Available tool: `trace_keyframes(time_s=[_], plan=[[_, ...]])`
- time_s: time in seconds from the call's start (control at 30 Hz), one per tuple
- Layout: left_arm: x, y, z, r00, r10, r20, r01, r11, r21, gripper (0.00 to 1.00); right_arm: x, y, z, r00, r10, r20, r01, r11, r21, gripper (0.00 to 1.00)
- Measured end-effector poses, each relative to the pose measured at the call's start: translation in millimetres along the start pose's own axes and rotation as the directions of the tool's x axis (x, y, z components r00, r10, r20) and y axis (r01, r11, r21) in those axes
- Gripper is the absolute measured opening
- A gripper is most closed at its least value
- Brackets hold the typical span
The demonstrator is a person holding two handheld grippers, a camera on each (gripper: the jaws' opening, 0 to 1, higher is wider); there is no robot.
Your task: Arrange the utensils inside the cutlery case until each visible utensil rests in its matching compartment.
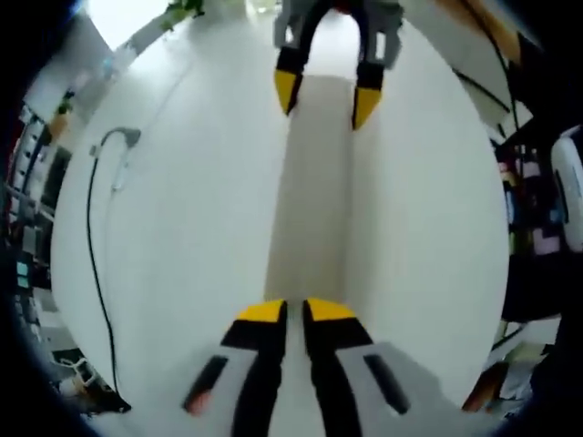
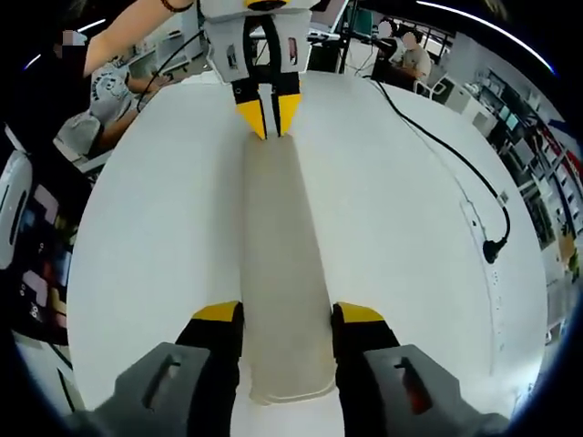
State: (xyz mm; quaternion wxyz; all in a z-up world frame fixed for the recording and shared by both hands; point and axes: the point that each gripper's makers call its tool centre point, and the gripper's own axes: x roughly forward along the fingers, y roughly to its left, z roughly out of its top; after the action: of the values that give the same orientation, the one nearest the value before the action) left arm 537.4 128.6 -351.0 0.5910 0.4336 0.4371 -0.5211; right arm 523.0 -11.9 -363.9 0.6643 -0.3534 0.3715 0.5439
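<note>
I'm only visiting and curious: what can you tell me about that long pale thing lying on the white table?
The long case is a narrow, pale beige, matte, plastic-looking strip with a rounded end, lying flat on the white table. It looks closed; no utensils show. The left gripper has its yellow-tipped fingers nearly together at one end. The right gripper straddles the other end, fingers apart.

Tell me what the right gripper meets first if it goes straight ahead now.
Its jaws already straddle the near end of the long case. Going on along it, the right gripper would likely meet the left gripper at the far end.
</note>
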Motion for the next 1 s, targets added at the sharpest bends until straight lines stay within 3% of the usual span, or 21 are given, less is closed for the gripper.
trace_keyframes(time_s=[0.13,0.33,0.47,0.77,0.83,0.9,1.0], plan=[[1.2,-3.8,-0.7,1.0,0.0,-0.027,0.001,1.0,0.011,0.06,1.1,-0.1,-0.5,1.0,-0.001,-0.008,0.001,1.0,-0.002,0.4],[2.5,-5.7,-1.1,0.993,-0.015,-0.115,0.018,1.0,0.025,0.06,3.5,0.1,-1.2,0.999,0.001,-0.034,-0.002,1.0,-0.007,0.41],[2.3,-6.0,-2.1,0.99,-0.018,-0.142,0.024,0.999,0.036,0.06,0.6,1.0,-2.9,1.0,0.01,-0.02,-0.009,1.0,0.019,0.42],[2.6,-6.5,-2.4,0.988,-0.009,-0.155,0.018,0.998,0.058,0.06,-34.8,-3.2,-29.2,0.999,0.006,-0.035,-0.002,0.995,0.103,0.37],[2.6,-6.2,-2.6,0.987,-0.008,-0.162,0.019,0.998,0.065,0.06,-38.6,-3.5,-33.3,0.999,0.007,-0.038,-0.003,0.994,0.114,0.31],[2.5,-6.0,-2.8,0.986,-0.009,-0.166,0.021,0.998,0.066,0.06,-41.4,-3.6,-37.8,0.998,0.008,-0.054,0.0,0.991,0.137,0.18],[2.4,-5.4,-2.8,0.986,-0.015,-0.166,0.026,0.998,0.061,0.06,-40.0,-1.9,-37.6,0.999,0.005,-0.041,0.001,0.99,0.144,0.15]])
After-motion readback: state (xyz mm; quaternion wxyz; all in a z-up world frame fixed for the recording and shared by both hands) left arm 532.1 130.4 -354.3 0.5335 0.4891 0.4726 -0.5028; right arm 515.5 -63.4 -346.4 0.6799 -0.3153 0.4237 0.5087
